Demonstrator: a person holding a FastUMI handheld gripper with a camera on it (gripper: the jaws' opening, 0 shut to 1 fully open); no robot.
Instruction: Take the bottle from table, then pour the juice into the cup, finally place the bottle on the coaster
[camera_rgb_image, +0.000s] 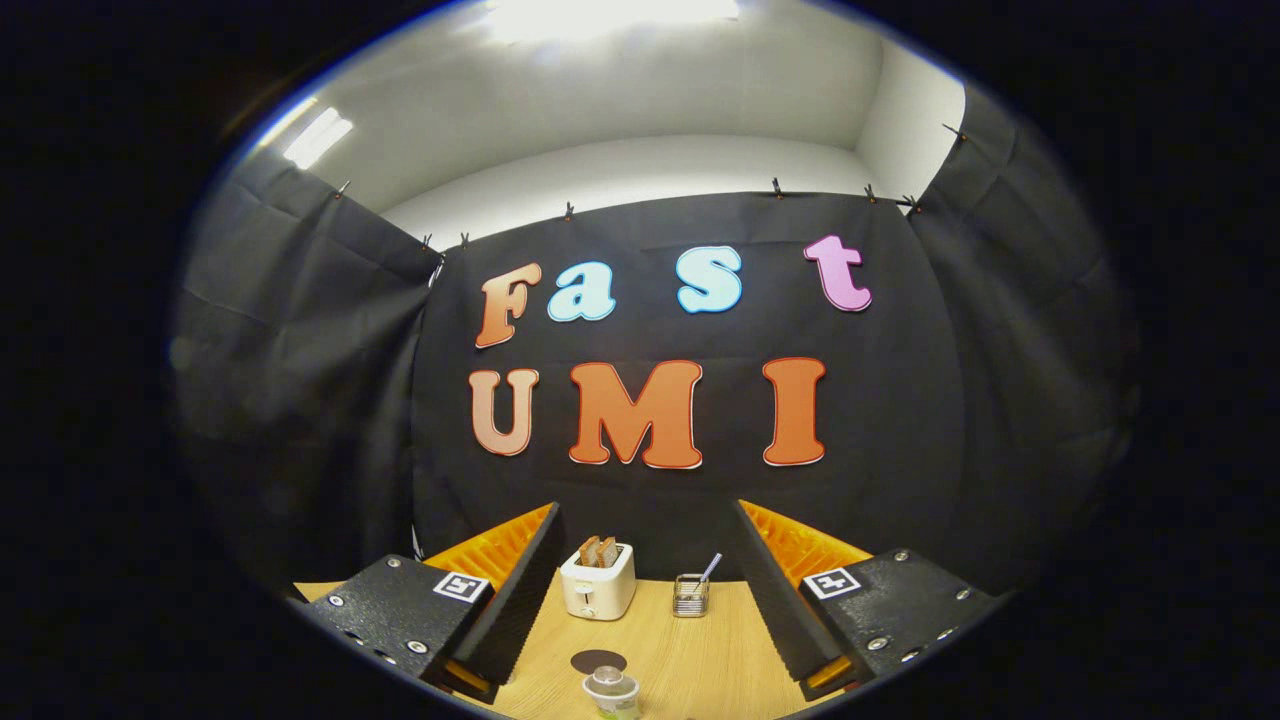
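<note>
gripper view puts you at the first step: the bottle (611, 692) is not yet taken. your gripper (645, 610) has its fingers spread wide, pinching nothing, with the bottle low between them at 6 o'clock, seen from above as a pale round cap over a greenish body. the dark round coaster (598, 661) lies just beyond it, toward 12. the toaster (597, 581) stands further off at 11. next, i judge, you drop lower and close on the bottle's body
</note>
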